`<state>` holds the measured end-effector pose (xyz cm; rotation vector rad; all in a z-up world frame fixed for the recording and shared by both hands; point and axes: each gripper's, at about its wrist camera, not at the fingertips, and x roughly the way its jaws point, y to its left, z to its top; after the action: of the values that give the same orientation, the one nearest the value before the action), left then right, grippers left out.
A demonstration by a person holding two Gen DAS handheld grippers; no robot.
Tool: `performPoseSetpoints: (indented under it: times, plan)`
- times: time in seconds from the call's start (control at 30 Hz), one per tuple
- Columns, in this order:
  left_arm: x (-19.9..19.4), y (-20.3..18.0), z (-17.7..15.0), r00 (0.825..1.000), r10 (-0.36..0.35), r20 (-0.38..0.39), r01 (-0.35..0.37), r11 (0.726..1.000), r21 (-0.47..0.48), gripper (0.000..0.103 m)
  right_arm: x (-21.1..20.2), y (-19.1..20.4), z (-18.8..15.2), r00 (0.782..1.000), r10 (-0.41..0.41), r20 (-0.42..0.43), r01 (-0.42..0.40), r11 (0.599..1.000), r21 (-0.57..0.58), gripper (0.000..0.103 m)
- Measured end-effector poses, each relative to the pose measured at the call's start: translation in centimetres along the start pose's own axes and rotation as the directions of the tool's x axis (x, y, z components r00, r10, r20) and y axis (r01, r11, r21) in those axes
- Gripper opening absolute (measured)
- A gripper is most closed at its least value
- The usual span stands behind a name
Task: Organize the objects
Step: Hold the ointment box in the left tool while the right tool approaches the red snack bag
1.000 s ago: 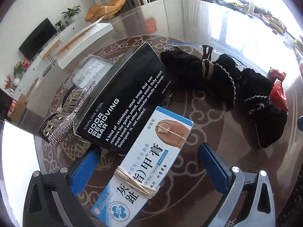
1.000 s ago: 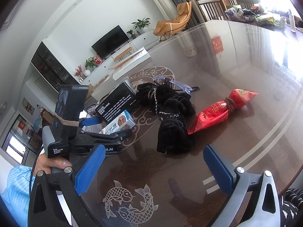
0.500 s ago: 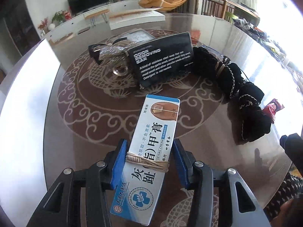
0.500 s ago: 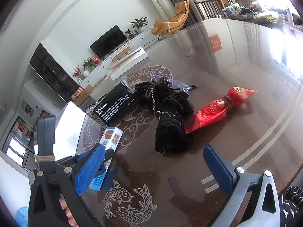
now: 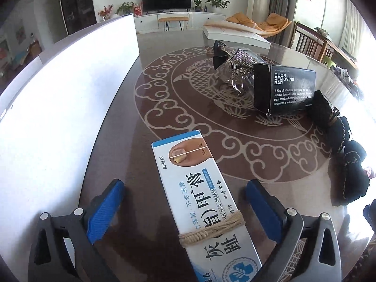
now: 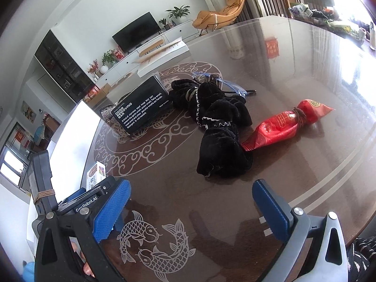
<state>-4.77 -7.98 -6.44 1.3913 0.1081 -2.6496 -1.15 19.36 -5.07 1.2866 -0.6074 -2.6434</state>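
A white and blue toe nail cream box [image 5: 199,202], tied with twine, lies on the dark patterned table [image 5: 145,108] beside a white panel. My left gripper [image 5: 183,188] straddles it. Its jaws are opening and stand wide, with both blue pads clear of the box. The right wrist view shows the same box [image 6: 96,174] at the far left. My right gripper [image 6: 190,190] hovers open over the fish pattern near the table's front, with nothing between its fingers.
A black odor removing bar box [image 5: 291,89] leans on a rhinestone hair clip [image 5: 235,65]. A black fabric bundle [image 6: 221,127], clear glasses [image 6: 230,87] and a red packet [image 6: 286,124] lie mid-table. The white panel [image 5: 58,94] stands left, and a flat white box [image 5: 235,33] lies far.
My left gripper shut on the nail cream box, carried it away from the black box toward the white panel, then opened again. The right gripper stayed put.
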Motion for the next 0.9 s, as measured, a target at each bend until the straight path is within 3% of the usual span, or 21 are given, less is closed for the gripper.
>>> performPoseSetpoints:
  times: [0.9]
  plan:
    - [-0.11, 0.08, -0.05, 1.0, 0.002, 0.011, -0.002, 1.0, -0.006, 0.103, 0.61, -0.28, 0.05, 0.999, 0.013, -0.032, -0.012, 0.999, 0.03, 0.103]
